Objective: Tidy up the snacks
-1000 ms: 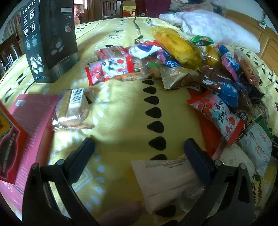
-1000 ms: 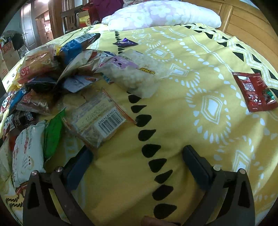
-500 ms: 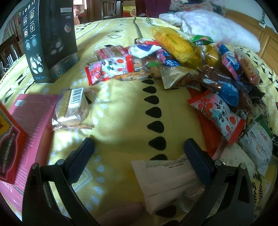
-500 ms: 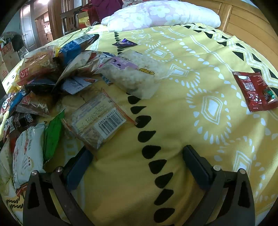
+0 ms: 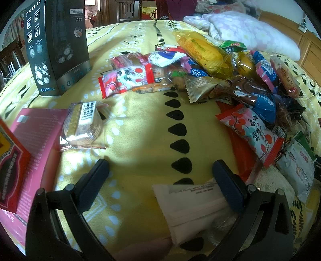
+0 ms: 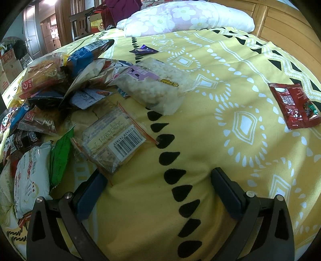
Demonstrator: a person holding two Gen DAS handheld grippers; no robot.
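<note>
Hovering over the yellow patterned bedspread [image 6: 200, 124], both grippers have their jaws spread wide and hold nothing. Nearest the left gripper [image 5: 160, 170] a white packet [image 5: 190, 204] lies under its right finger; a clear biscuit pack [image 5: 84, 124] sits beyond, beside a pink box [image 5: 38, 128]. By the right gripper [image 6: 158, 178] lies a barcoded cracker pack [image 6: 114, 140], then a puffed-rice bag [image 6: 154, 86]. A red sachet [image 6: 293, 104] lies apart toward the bed's right edge. The snack pile [image 5: 230, 70] spreads farther off, before the pillow [image 6: 186, 18].
</note>
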